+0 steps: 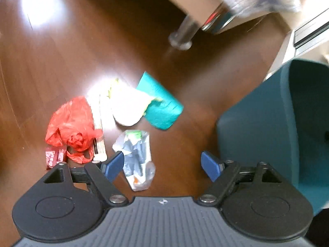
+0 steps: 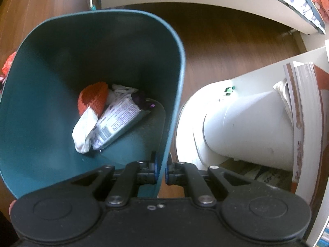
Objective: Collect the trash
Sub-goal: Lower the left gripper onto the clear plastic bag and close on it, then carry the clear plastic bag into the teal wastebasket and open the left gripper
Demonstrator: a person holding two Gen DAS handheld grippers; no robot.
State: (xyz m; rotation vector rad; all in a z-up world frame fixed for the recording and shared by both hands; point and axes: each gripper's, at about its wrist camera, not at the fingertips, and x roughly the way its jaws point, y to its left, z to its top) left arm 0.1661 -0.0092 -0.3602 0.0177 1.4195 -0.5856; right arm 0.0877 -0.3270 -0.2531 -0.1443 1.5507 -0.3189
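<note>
Left wrist view: left gripper (image 1: 162, 165) spread wide above clear wrapper (image 1: 136, 158) on floor, beside teal bin (image 1: 257, 123).
Right gripper (image 2: 161, 171): pinching bin wall.
Risk: flimsy wrapper may slip free.
</note>
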